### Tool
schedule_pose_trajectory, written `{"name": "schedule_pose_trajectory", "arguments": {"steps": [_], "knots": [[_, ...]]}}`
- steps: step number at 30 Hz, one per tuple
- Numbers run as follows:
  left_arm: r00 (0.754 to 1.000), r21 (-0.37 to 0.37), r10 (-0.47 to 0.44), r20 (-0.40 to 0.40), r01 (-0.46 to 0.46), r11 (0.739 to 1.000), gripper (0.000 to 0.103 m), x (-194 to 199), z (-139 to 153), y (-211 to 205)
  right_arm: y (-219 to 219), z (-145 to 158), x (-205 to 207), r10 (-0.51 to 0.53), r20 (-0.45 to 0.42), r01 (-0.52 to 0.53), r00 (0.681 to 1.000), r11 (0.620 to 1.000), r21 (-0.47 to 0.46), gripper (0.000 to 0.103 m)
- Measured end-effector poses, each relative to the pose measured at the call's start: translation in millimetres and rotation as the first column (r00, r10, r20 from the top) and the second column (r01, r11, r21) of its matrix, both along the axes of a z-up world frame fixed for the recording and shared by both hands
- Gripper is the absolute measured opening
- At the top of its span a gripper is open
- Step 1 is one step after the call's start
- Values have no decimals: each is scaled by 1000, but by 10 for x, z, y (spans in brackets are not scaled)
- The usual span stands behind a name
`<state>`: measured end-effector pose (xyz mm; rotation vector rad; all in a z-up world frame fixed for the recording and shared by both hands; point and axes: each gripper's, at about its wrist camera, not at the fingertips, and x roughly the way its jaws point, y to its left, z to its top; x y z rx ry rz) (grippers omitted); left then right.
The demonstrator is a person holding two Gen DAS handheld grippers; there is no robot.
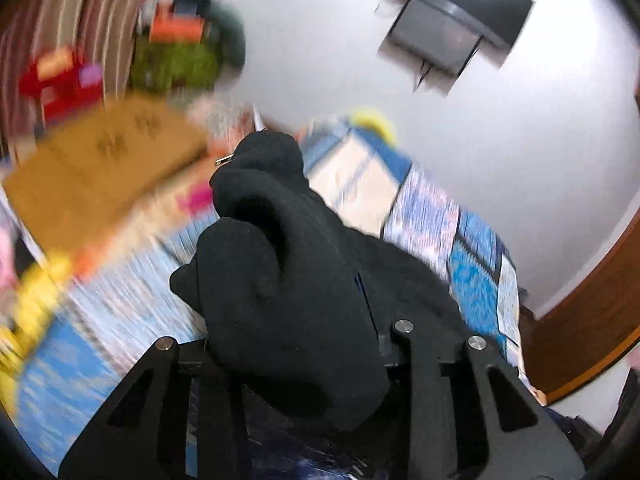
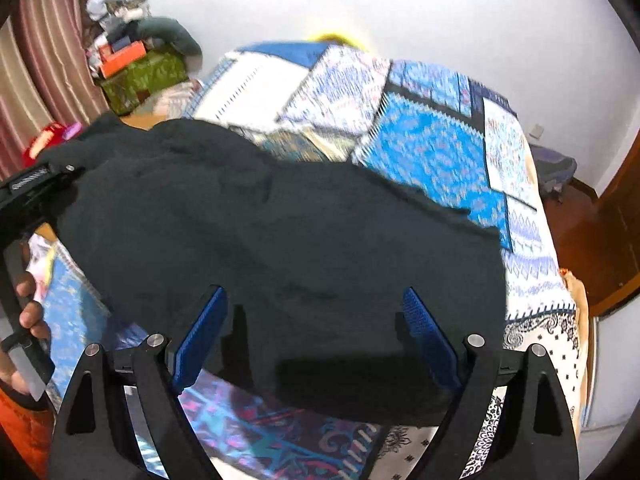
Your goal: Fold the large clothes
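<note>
- Left wrist view is showing your left gripper (image 1: 296,340) clamped on a bunched fold of the thick black fleece garment (image 1: 276,264); the cloth is swallowing the fingertips, so you are judging the grip from the way the fabric is rising out of the narrow gap.
- You are holding that bunch lifted off the blue patchwork bedspread (image 1: 476,256), probably to carry one edge across for a fold, which is why the rest is trailing down to the right.
- Right wrist view is giving you what the left cannot: the garment (image 2: 280,240) is lying mostly spread over the bedspread (image 2: 432,136), draping up towards the left gripper (image 2: 36,184) at the frame's left edge.
- Your right gripper (image 2: 316,344) is standing wide apart, its ribbed blue pads (image 2: 200,336) either side of the near hem and gripping nothing, seemingly lined up to take that edge.
- Left wrist view alone is showing the brown cardboard box (image 1: 108,168) beside the bed, heavily blurred.
- Right wrist view alone is showing your bare fingers (image 2: 32,316) on the left handle.
</note>
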<state>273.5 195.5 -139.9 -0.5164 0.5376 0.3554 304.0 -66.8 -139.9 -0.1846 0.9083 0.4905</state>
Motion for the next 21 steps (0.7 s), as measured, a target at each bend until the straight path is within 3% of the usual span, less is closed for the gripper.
{"name": "schedule_pose_trajectory", "arguments": {"steps": [5,9,10,13,17,21], "knots": [[996,258,17,85,-39,965,33,-246,621,-118,320,25,-60,73,-17,-71,997,994,87,88],[995,365,-30,91,-5,931,33,-324,788,-282,712,-268,-90,146,-83,-137,986,985,107,88],[996,386,-52,75,19,922,33,-298,776,-353,813,-393,-71,165,-134,-148,977,981,128,88],[993,420,-116,1,105,901,33,-212,627,-599,997,-642,-39,190,-203,-175,961,980,92,95],[977,400,-208,-50,210,892,33,-121,494,-879,934,-588,-101,252,-212,-237,944,967,91,92],[951,401,-303,-70,305,864,33,-34,501,-1229,347,-331,-103,157,-130,-147,979,985,86,93]]}}
